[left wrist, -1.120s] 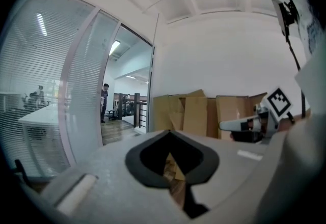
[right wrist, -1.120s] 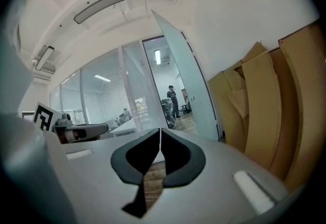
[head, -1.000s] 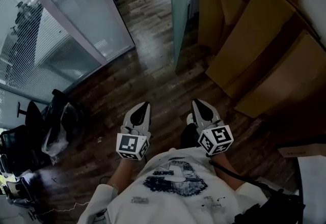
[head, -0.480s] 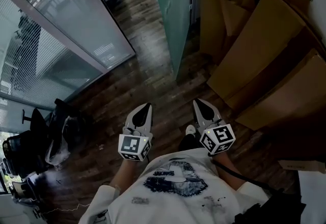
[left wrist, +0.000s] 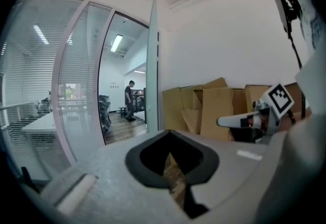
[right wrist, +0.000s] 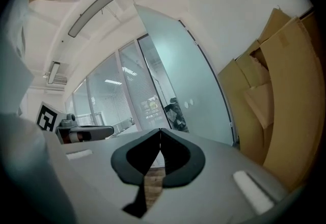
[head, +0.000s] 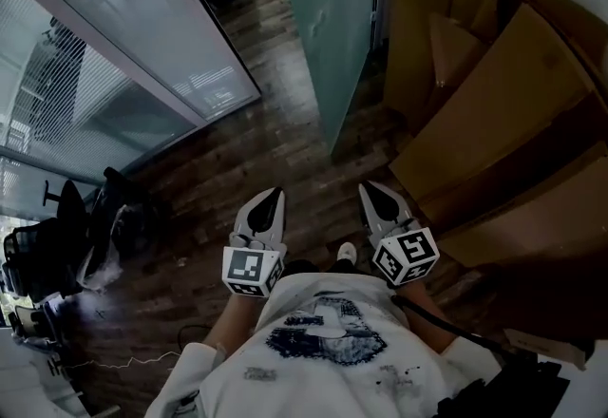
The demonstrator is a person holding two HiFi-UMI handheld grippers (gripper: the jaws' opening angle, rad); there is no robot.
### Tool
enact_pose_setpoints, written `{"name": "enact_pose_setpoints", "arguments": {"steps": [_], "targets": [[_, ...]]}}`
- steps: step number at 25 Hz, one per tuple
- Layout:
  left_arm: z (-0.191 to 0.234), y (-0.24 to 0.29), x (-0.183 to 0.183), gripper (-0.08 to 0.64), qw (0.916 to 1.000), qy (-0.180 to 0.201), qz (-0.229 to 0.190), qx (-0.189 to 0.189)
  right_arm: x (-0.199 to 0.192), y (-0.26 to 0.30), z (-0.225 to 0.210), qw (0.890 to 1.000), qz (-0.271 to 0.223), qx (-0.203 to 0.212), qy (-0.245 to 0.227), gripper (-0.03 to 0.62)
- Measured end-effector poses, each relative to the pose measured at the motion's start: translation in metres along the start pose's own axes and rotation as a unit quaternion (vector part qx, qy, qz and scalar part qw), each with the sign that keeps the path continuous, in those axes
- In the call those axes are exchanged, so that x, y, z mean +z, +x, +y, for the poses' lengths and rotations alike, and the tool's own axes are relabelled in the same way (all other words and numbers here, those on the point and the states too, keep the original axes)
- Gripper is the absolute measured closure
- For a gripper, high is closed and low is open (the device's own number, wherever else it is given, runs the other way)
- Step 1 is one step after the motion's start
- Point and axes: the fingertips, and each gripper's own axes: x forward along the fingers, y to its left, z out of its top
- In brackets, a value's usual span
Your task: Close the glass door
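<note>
While left tool [head: 271, 194] and right tool [head: 370, 188] are both pressed together on nothing, side by side over the wood floor [head: 242, 155], glass door [head: 337, 27] stands open ahead, beside leaning cardboard sheets [head: 494, 93].

White tee [head: 328, 369] w/ dark chest graphic, small dark specks. L gripper [head: 275, 193] & R gripper [head: 366, 189]: pale grey shells, black pointed tips, each w/ b/w marker cube [head: 251, 271]. Black cable [head: 439, 323] off R.
</note>
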Motion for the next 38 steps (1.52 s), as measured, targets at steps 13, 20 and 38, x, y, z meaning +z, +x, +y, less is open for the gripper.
{"name": "enact_pose_setpoints", "arguments": {"steps": [13, 20, 38], "targets": [[0.014, 0.018, 0.001, 0.557, 0.9994, -0.007, 0.016, 0.029, 0.001, 0.033, -0.009, 0.999, 0.009, 0.033, 0.013, 0.583], [0.013, 0.064, 0.013, 0.557, 1.0, -0.006, -0.001, 0.005, 0.013, 0.043, -0.045, 1.0, 0.007, 0.009, 0.01, 0.583], [0.124, 0.158, 0.038, 0.557, 0.9994, -0.026, -0.01, 0.019, 0.052, 0.186, -0.086, 0.999, 0.022, -0.005, -0.041, 0.562]]}}
